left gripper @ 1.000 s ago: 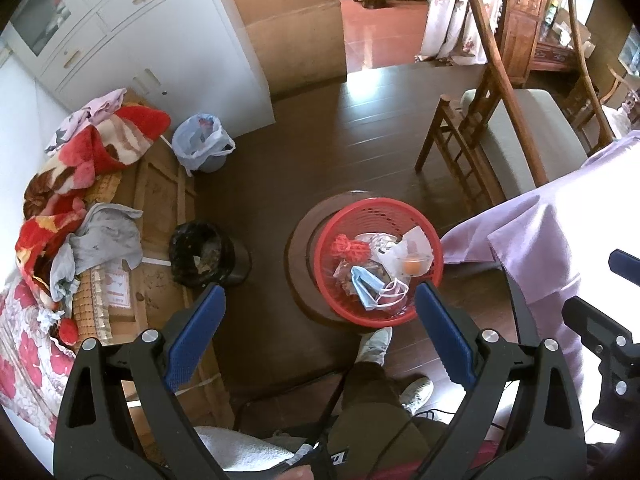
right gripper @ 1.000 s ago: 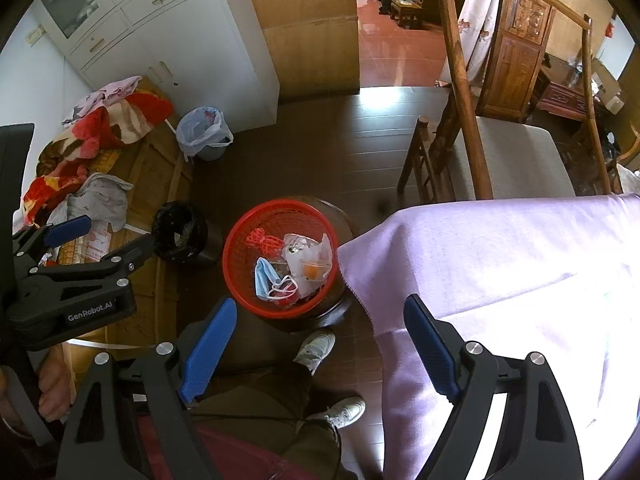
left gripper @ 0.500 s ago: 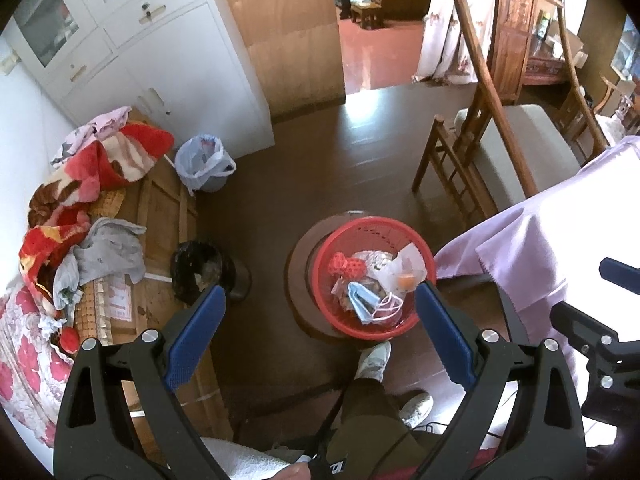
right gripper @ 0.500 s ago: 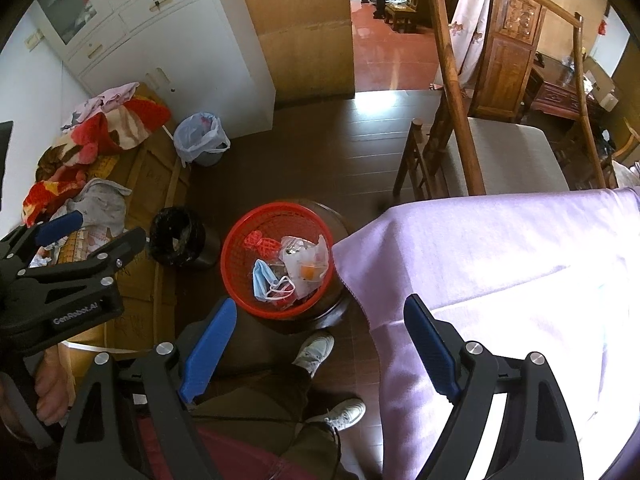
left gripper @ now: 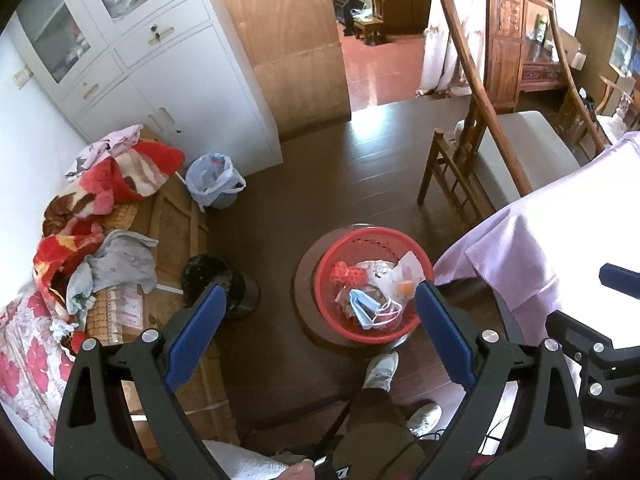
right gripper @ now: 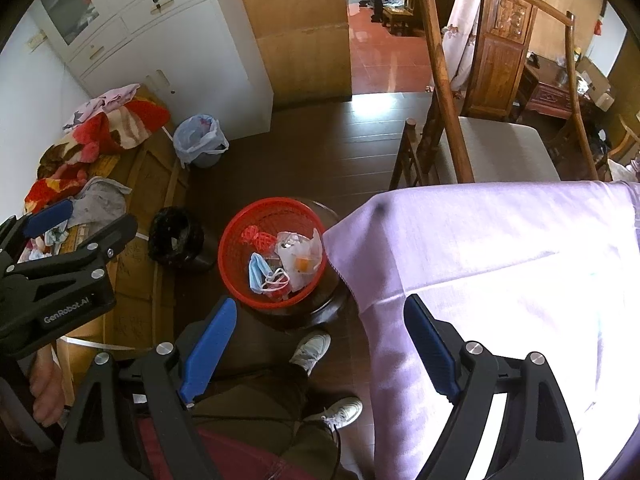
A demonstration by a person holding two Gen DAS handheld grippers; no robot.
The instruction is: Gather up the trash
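Both grippers angled steeply down, jaws apart, empty

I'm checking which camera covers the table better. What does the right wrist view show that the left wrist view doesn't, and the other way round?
Only the right wrist view shows the broad top of the lilac tablecloth, bare as far as it is seen, and the left gripper from the side, with the hand holding it.

Only the left wrist view shows the flowered bedding at the left edge and a bit of the right gripper.

Both show the red basket of trash on a round stool, a blue face mask inside, the black bin, the bagged bin, and open, empty jaws.
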